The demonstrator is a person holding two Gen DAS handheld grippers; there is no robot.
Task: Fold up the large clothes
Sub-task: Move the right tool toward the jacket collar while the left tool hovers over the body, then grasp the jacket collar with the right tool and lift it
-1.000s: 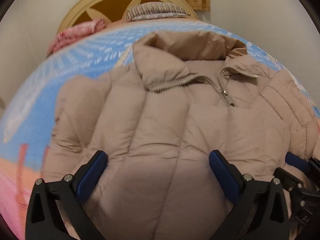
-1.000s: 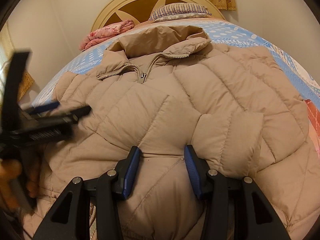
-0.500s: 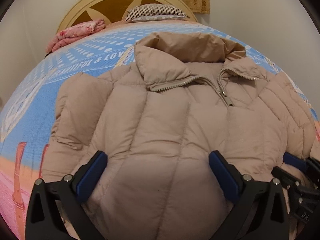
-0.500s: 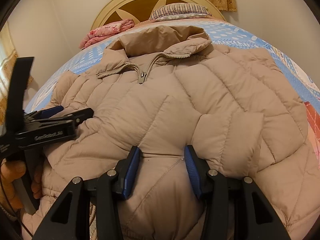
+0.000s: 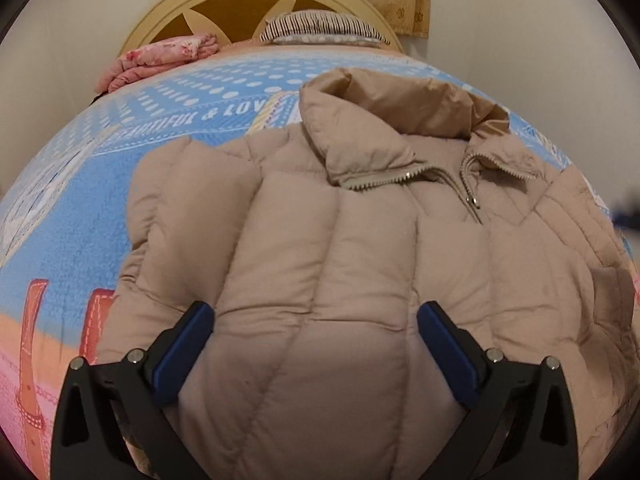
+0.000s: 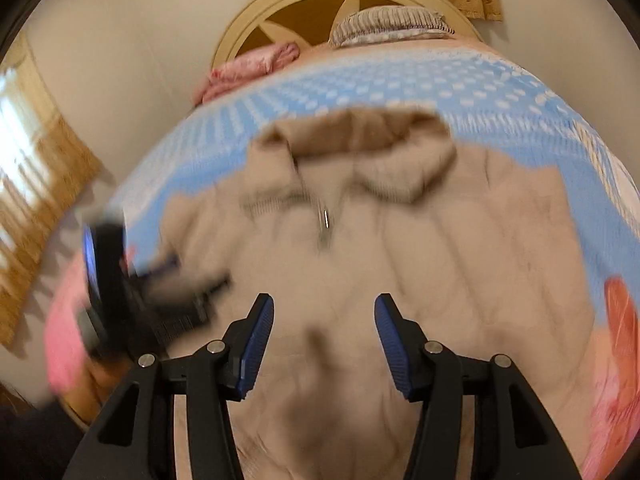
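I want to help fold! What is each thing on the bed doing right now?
Jacket: spread flat, front up, not folded.
Zipper: closed nearly to the collar.
Left tongs: open wide over the jacket, holding nothing.
Right tongs: opening, nothing pinched between them.
Pink blanket: folded by the headboard.

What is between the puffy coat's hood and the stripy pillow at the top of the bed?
Only bare blue dotted bedspread lies between the coat and the striped pillow; the left wrist view shows it sharply.
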